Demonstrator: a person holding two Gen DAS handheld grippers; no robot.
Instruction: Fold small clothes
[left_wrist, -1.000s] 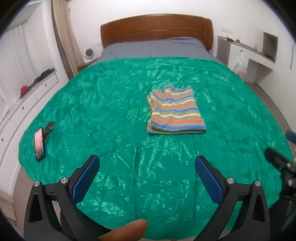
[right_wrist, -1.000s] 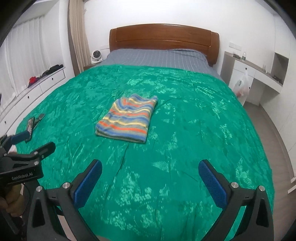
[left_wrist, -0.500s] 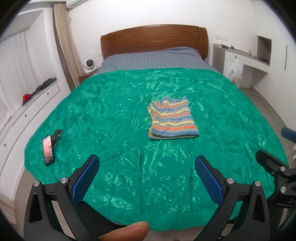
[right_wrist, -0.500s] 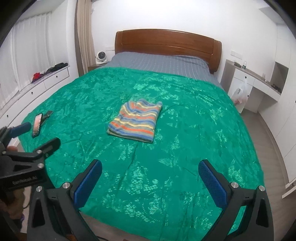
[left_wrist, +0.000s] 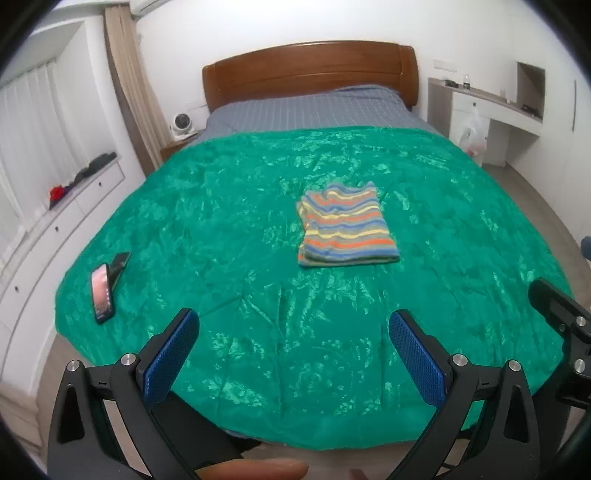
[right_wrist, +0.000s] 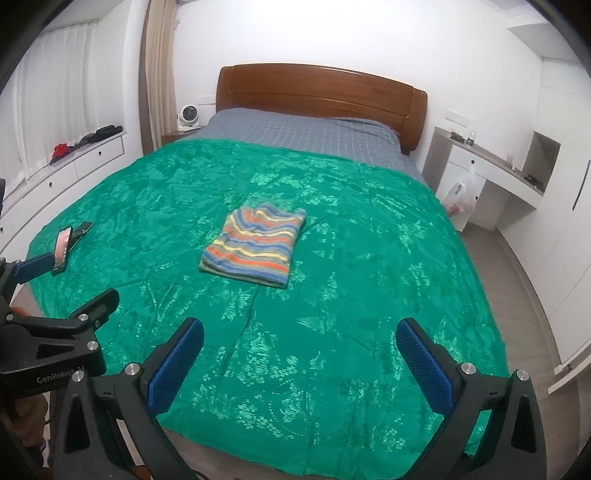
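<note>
A shiny green bedspread (left_wrist: 258, 258) with a crushed, floral-patterned sheen covers most of a wide bed, its surface creased by long shallow folds. At the far end a grey striped sheet (left_wrist: 314, 107) shows beneath a curved, polished wooden headboard (left_wrist: 310, 70).

White built-in drawers (right_wrist: 66, 170) run along the left wall under pale curtains, with dark and red items heaped on top. A small round white fan (left_wrist: 181, 123) sits on a nightstand beside the headboard. On the right stands a white desk (right_wrist: 491, 166) with a plastic bag (right_wrist: 460, 192) hanging at its front; the floor is grey wood plank.

The striped garment (left_wrist: 347, 225) lies folded into a neat, roughly rectangular packet near the middle of the bed, soft knit with wavy bands of blue, orange, yellow and grey. Nothing touches it.

A phone (left_wrist: 101, 291) on a dark stand rests near the bedspread's left edge, well apart from the garment.

The left tool (left_wrist: 293, 354) hovers over the foot of the bed, its black arms spread wide and its blue textured pads (left_wrist: 171, 354) gripping nothing; a fingertip (left_wrist: 255, 469) shows at the bottom edge. The right tool (right_wrist: 299, 362) is likewise spread wide and empty, its blue dimpled pads (right_wrist: 424, 369) well short of the garment.
</note>
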